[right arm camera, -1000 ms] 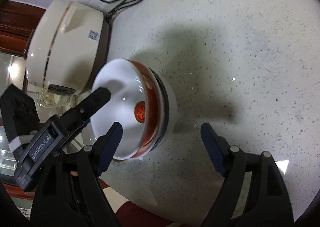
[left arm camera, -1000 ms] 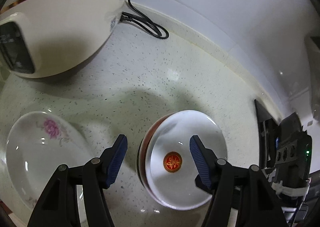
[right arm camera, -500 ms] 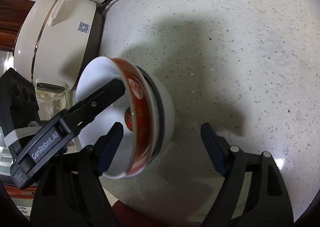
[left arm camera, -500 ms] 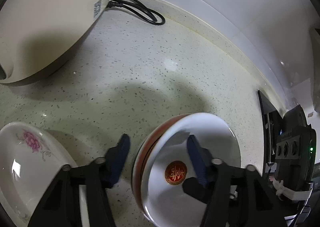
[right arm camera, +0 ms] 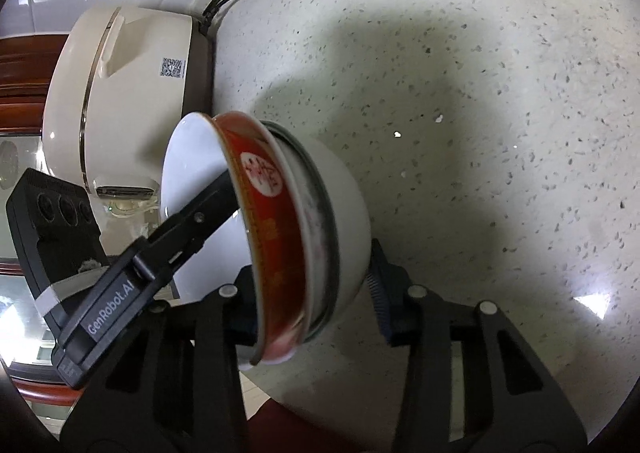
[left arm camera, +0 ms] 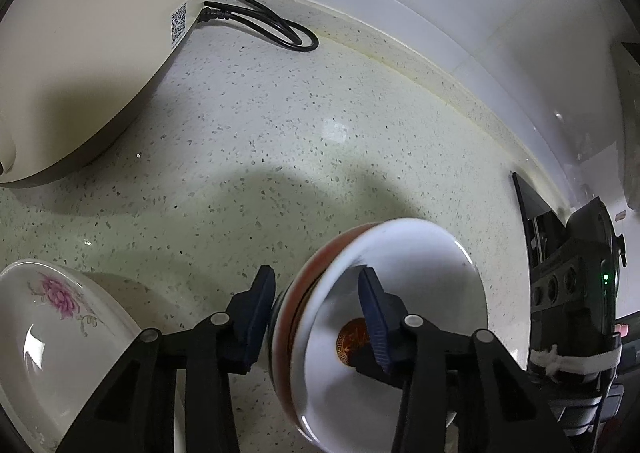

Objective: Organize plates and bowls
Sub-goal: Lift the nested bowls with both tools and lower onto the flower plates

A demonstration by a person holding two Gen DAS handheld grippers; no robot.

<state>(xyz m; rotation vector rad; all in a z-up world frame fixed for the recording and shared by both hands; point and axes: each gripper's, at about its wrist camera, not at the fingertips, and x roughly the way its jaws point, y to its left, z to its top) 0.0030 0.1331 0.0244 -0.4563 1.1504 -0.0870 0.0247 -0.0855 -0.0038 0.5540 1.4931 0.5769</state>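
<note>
A stack of nested bowls (left arm camera: 400, 337) is held tilted on edge above the speckled worktop (left arm camera: 280, 141). In the left wrist view the left tool (left arm camera: 320, 317) is seen pinching the rim of the stack: one blue-padded finger lies against the red outer wall, the other reaches inside the white interior, just above the round red emblem at the bottom of the top bowl. The top bowl is red on the outside and white inside; a white bowl with a dark band (right arm camera: 340, 221) sits beneath it, as shown in the right wrist view.

In the right wrist view the right tool (right arm camera: 312, 293) is spread wide, and the lower part of the stack lies between its fingers. The right-hand blue pad (right arm camera: 378, 293) is touching or just beside the white outer bowl; contact on the other side is hidden by the bowls, so a grip cannot be confirmed. The left tool (right arm camera: 176, 237) is seen crossing from the lower left, its finger reaching into the top bowl.

A white plate with a pink flower (left arm camera: 52, 321) rests on the worktop at the lower left. A cream rice cooker (right arm camera: 120, 93) stands behind the bowls, its black power cord (left arm camera: 264, 21) looped near the wall.
</note>
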